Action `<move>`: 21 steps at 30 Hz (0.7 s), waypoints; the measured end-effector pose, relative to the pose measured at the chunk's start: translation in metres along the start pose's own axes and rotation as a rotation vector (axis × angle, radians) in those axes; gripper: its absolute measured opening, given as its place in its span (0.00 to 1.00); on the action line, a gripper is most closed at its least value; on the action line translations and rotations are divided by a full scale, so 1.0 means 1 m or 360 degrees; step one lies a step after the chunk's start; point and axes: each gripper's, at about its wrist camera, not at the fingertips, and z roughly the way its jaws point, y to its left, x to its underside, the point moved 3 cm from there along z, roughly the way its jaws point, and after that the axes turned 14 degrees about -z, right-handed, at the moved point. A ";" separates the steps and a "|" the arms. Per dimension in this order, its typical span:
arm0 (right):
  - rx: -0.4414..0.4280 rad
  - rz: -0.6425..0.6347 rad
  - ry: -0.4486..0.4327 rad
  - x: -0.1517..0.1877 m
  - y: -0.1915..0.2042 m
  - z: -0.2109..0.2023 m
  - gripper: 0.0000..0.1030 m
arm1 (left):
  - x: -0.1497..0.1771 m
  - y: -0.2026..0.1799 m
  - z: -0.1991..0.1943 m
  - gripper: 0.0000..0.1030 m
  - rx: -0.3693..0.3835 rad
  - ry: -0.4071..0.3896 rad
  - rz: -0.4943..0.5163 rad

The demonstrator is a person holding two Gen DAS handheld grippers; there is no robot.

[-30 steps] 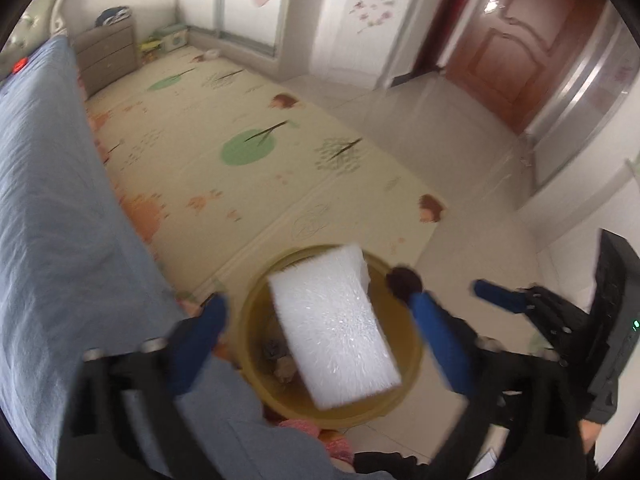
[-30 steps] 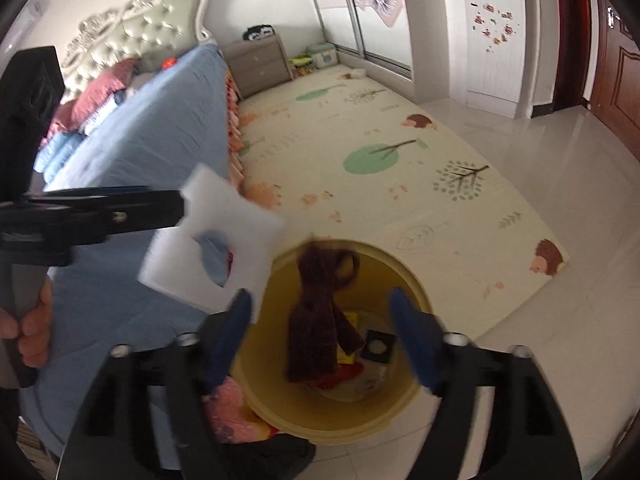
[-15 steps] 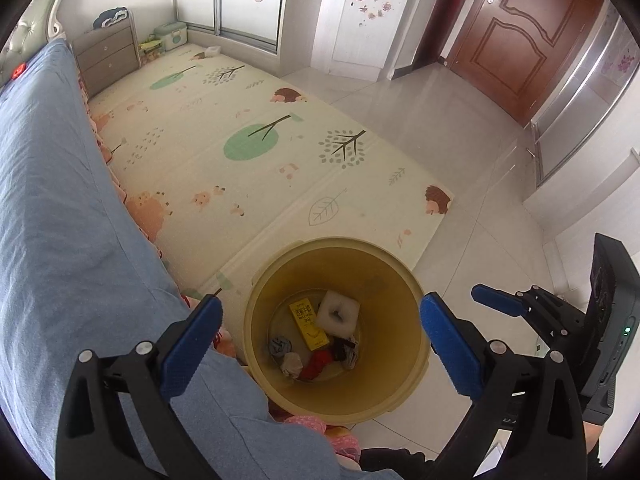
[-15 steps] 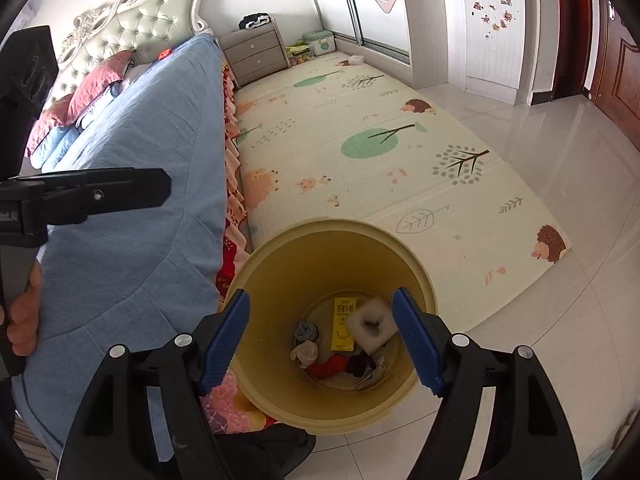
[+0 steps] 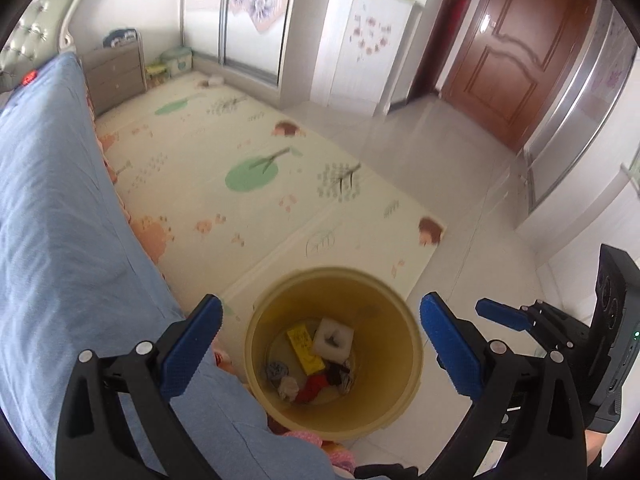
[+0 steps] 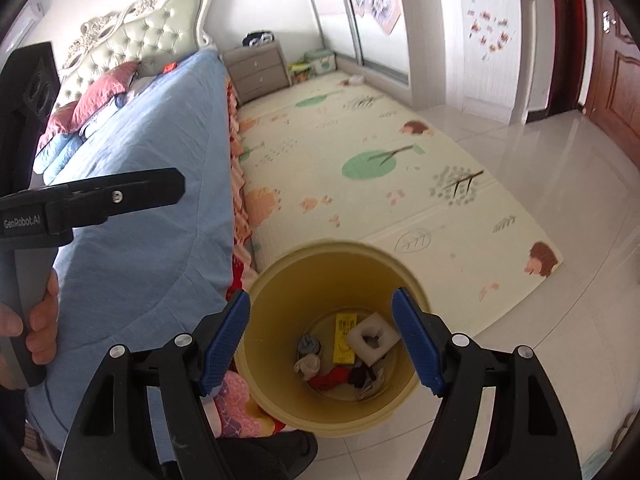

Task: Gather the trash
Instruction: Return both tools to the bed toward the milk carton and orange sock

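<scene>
A yellow round bin (image 5: 256, 344) stands on the floor beside the bed. At its bottom lie a white foam block (image 5: 333, 339), a yellow packet (image 5: 306, 346) and several small scraps of cloth and paper. My left gripper (image 5: 320, 302) hangs open above the bin with nothing between its blue pads. In the right wrist view my right gripper (image 6: 320, 298) is also open and empty over the same bin (image 6: 296, 280), looking down on the foam block (image 6: 374, 338). One of the right gripper's fingers (image 5: 502, 315) shows at the right of the left wrist view.
A bed with a blue cover (image 6: 152, 184) runs along the left, its edge right next to the bin. A patterned play mat (image 5: 260, 184) covers the floor beyond. A nightstand (image 6: 258, 68), a white cabinet (image 5: 360, 40) and a brown door (image 5: 516, 60) stand at the far side.
The white foam block and a dark brown strip fell from the air into the bin. Both grippers stayed open and rose slightly, and the bin now looks smaller and lower.
</scene>
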 end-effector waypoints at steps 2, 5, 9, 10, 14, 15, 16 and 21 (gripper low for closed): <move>0.0040 -0.0057 -0.0043 -0.005 0.008 -0.010 0.70 | 0.002 0.000 -0.013 0.96 0.0024 -0.0032 -0.0001; 0.0021 -0.0106 -0.0115 -0.013 0.024 -0.025 0.70 | 0.008 0.007 -0.033 0.96 0.0017 -0.0092 -0.0010; -0.0054 -0.0158 -0.0218 -0.026 0.049 -0.044 0.70 | 0.020 0.027 -0.070 0.96 -0.0014 -0.0215 -0.0047; -0.0069 -0.0171 -0.0241 -0.030 0.055 -0.047 0.70 | 0.024 0.034 -0.084 0.96 -0.0040 -0.0267 -0.0049; -0.0141 -0.0252 -0.0348 -0.044 0.091 -0.059 0.71 | 0.041 0.067 -0.139 0.96 -0.0152 -0.0462 -0.0059; -0.0169 -0.0268 -0.0375 -0.047 0.102 -0.061 0.71 | 0.044 0.075 -0.152 0.96 -0.0176 -0.0500 -0.0069; -0.0210 -0.0281 -0.0408 -0.051 0.113 -0.064 0.72 | 0.049 0.087 -0.166 0.96 -0.0202 -0.0543 -0.0088; -0.0367 -0.0382 -0.0566 -0.066 0.172 -0.075 0.80 | 0.069 0.141 -0.234 0.96 -0.0343 -0.0710 -0.0179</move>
